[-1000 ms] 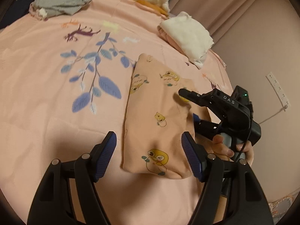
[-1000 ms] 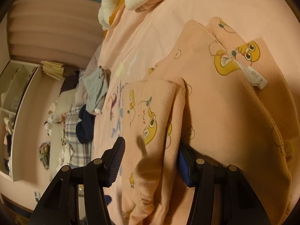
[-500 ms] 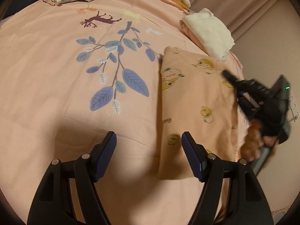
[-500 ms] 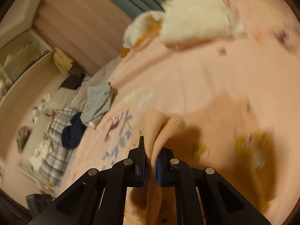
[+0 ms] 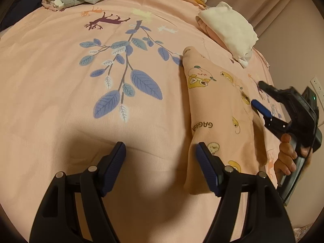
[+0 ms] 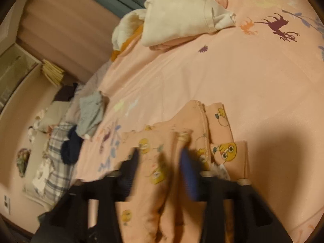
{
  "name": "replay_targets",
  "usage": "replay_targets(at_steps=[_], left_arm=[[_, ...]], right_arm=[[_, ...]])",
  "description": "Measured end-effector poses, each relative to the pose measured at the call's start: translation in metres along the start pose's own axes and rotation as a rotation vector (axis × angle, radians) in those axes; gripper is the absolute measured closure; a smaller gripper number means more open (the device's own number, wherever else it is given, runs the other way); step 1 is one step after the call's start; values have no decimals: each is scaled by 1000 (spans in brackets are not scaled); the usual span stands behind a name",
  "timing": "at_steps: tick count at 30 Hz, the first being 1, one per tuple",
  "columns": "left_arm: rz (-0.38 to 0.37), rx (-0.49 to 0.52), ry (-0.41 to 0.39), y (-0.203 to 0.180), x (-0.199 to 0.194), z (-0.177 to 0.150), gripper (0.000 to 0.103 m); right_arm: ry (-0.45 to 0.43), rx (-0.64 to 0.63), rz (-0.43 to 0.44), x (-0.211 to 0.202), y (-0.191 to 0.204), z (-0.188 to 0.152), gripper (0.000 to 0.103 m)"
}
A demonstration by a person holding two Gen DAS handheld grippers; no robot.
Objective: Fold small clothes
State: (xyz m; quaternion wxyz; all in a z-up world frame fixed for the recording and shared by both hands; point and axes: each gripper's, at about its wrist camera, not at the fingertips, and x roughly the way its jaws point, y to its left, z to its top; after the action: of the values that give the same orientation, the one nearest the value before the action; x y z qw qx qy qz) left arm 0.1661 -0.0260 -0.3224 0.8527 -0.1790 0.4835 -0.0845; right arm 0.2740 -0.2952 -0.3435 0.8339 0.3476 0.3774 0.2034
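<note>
Right gripper [image 6: 160,162] just opened, releasing the peach garment [image 5: 220,109].

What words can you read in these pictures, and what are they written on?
"GAGAGA" or close to it: black letters on the peach duck-print garment, partly bent round its fold, so the first letters are unsure.
More small letters near the garment's far end: too small to read.
White tag on the garment in the right wrist view: too blurred to read.
Nothing else is readable.
</note>
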Motion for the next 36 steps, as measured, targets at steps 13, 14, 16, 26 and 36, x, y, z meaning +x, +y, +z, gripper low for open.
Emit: replay_targets(at_steps=[13, 14, 16, 26, 36], left_arm=[[-33, -21, 8, 2, -3, -7, 29], [-35, -20, 9, 2, -3, -7, 29], [-40, -14, 14, 2, -2, -7, 28], [-38, -12, 4, -1, 8, 0, 17], [94, 135, -17, -19, 16, -8, 16]], right_arm=[[60, 1, 84, 31, 11, -35, 86], [40, 5, 87, 32, 11, -34, 86], [19, 25, 69, 33, 10, -32, 87], [-126, -77, 60, 3, 38, -17, 90], [-12, 129, -87, 20, -33, -9, 90]])
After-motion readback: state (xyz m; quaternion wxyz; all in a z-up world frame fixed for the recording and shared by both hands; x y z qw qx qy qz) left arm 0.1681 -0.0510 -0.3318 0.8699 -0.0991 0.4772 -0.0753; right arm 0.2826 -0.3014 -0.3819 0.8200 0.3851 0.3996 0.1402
